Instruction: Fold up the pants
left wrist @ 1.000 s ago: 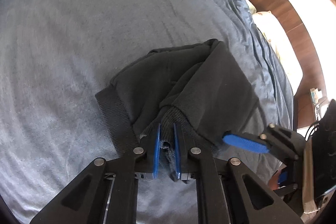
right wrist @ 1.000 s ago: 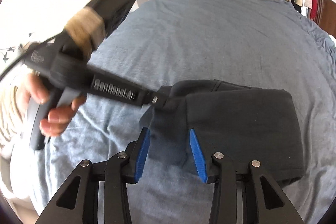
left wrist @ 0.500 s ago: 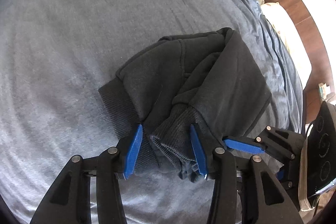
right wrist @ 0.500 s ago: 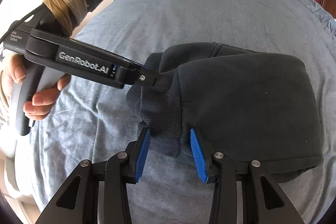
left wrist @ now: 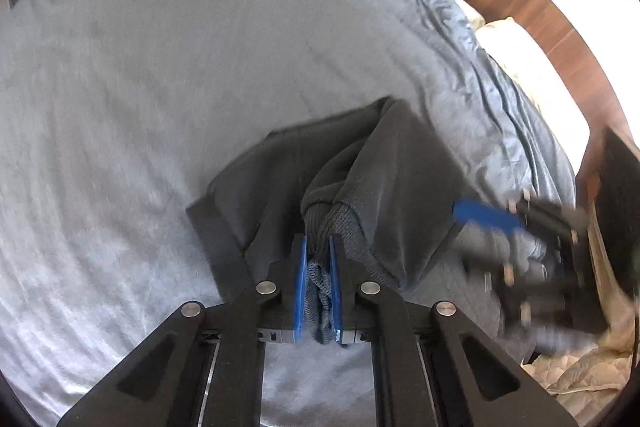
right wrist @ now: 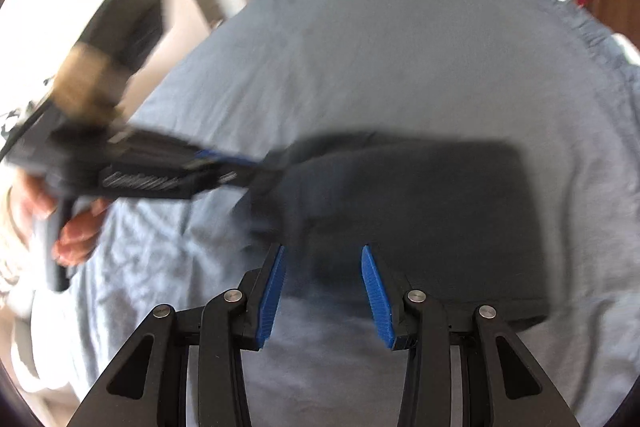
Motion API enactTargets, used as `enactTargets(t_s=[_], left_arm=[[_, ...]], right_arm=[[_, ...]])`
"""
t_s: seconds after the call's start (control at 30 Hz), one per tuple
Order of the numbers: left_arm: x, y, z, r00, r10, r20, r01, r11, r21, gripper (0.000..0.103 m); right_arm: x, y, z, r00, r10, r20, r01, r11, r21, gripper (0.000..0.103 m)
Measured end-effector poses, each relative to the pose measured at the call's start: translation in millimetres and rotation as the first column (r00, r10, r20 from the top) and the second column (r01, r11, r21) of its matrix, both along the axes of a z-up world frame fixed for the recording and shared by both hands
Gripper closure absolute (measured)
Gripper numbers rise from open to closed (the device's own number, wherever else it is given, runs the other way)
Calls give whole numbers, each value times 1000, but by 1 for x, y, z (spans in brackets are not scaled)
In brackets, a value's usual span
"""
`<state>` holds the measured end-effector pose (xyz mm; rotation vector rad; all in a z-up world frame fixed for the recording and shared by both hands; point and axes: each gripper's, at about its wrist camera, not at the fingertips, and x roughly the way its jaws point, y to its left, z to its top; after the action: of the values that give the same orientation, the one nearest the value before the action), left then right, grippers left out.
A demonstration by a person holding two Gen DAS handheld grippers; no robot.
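Centrally, the dark grey folded fleece pants (left wrist: 352,187) are laid on the blue-grey bedsheet (left wrist: 140,75). Their ribbed knit cuff (left wrist: 320,227) is clenched between the 2 blue pads of the left gripper (left wrist: 318,259). The right gripper (right wrist: 322,287) is held released, jaws spread above the pants' near edge.

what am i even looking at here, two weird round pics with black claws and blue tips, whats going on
These are two handheld grippers, one in each of a person's hands, each with a fisheye camera looking along its blue-padded jaws. One picture is from the left gripper: its jaws are shut on a bunched ribbed edge of dark pants lying folded on a blue-grey bedspread. The other is from the right gripper: its jaws are open, at the near edge of the pants and gripping nothing. Each picture also shows the other gripper, blurred.
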<state>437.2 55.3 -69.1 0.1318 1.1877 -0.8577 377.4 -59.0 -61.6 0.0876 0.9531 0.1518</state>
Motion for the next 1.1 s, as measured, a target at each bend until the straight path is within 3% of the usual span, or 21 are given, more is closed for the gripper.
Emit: enactTargets(t_s=[0.27, 0.43, 0.57, 0.8, 1.0, 1.03, 1.1], left_arm=[[-1, -13, 30, 994, -45, 98, 43, 999, 17, 92], [-10, -24, 32, 990, -58, 130, 52, 997, 48, 92], [-10, -25, 27, 992, 3, 127, -10, 999, 48, 92], [-5, -26, 18, 989, 59, 137, -71, 994, 85, 92], [13, -20, 4, 983, 154, 97, -165, 979, 117, 92], [16, -17, 2, 980, 178, 89, -188, 974, 122, 92], [23, -9, -1, 971, 225, 83, -234, 964, 127, 92]], right_arm=[[38, -77, 10, 985, -164, 55, 169, 982, -89, 62], [64, -99, 23, 989, -134, 67, 141, 982, -122, 62], [100, -109, 26, 990, -139, -26, 133, 977, -166, 62], [159, -123, 5, 954, -207, -215, 181, 974, -136, 62], [178, -136, -25, 859, -328, -393, 288, 944, -158, 62], [178, -137, -25, 853, -351, -387, 304, 936, -180, 62], [173, -134, -16, 871, -362, -333, 311, 929, -199, 62]])
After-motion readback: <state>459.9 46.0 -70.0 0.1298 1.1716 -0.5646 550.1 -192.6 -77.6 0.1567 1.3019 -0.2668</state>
